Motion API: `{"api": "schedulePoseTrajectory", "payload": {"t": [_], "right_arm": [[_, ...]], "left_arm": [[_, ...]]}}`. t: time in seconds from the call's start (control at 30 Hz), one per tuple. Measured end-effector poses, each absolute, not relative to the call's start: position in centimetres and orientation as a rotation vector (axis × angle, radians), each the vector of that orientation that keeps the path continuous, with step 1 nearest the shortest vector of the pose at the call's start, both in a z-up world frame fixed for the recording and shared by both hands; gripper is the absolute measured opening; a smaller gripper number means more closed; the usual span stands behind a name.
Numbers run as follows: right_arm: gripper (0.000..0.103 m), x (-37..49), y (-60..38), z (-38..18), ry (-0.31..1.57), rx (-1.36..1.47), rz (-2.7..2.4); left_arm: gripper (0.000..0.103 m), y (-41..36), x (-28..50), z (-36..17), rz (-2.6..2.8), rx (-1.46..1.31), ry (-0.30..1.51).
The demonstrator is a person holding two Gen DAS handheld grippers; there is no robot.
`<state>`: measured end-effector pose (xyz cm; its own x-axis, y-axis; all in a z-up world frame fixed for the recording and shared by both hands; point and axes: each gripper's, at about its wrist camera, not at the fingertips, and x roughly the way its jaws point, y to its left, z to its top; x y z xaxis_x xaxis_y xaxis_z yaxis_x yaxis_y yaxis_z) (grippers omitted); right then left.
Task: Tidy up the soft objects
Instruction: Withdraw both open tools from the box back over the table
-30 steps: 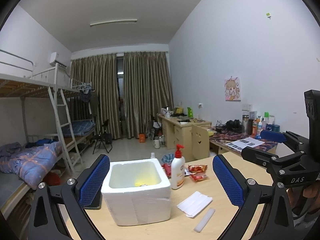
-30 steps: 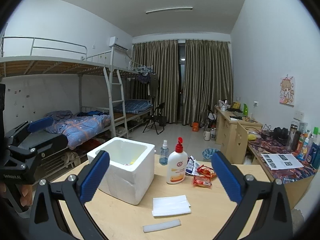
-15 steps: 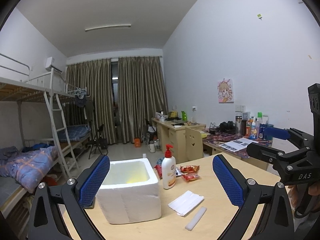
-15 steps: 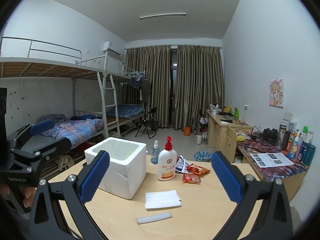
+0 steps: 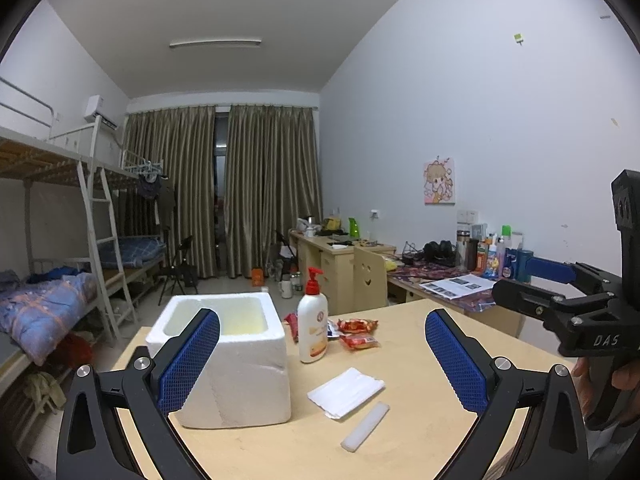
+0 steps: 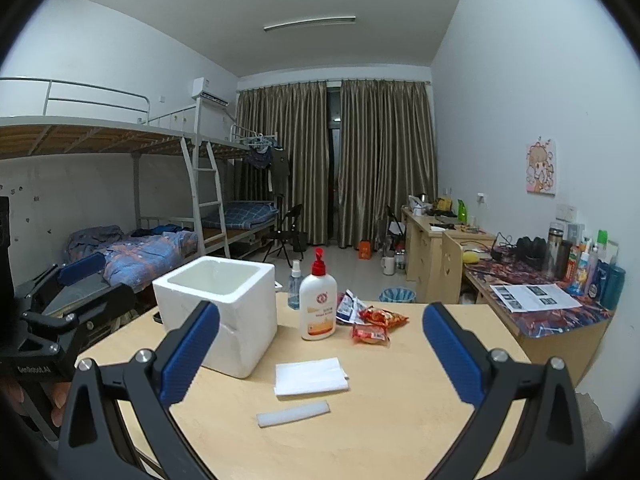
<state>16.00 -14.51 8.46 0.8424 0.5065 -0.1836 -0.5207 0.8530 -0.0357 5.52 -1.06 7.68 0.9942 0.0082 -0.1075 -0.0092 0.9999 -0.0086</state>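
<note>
On the pale wooden table (image 5: 420, 344) stands a white square foam box (image 5: 236, 364) with its top open; something yellowish shows at the bottom of it in the left wrist view, too dim to name. Just to the right of the box stands a white pump bottle with a red nozzle and an orange label (image 5: 313, 322), upright, and behind it in the right wrist view a small clear spray bottle of blue liquid (image 6: 295, 286). Near the pump bottle's right side lie two red snack packets (image 5: 358, 332), along with a blue and white wrapper (image 6: 347, 307) beside them. Closer to the cameras, a folded white sheet of soft foam (image 5: 346, 386) lies flat on the table, and just in front of it, apart from it, a narrow white foam strip (image 5: 365, 426) lies flat too. The left gripper (image 5: 322, 364) hangs above the near edge of the table with its blue ridged pads (image 5: 188, 364) spread wide and nothing between them. The right gripper (image 6: 320, 360) is likewise spread wide and empty, its blue pads (image 6: 450, 354) framing the sheet and strip below. Each gripper shows at the edge of the other's view, a person's fingers wrapped on the handle (image 5: 624, 376). Behind are a metal bunk bed with blue bedding (image 6: 152, 248), brown curtains (image 6: 336, 160) and a cluttered wooden desk (image 6: 532, 304).
</note>
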Motion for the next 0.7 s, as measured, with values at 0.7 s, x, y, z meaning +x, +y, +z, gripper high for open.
{"api": "schedulePoseTrajectory", "payload": {"t": [0.7], "right_arm": [[0.103, 17.0, -14.5, 4.1, 0.247, -0.103, 0.577]], "left_arm": [[0.103, -0.7, 6.3, 3.2, -0.012, -0.029, 0.135]]}}
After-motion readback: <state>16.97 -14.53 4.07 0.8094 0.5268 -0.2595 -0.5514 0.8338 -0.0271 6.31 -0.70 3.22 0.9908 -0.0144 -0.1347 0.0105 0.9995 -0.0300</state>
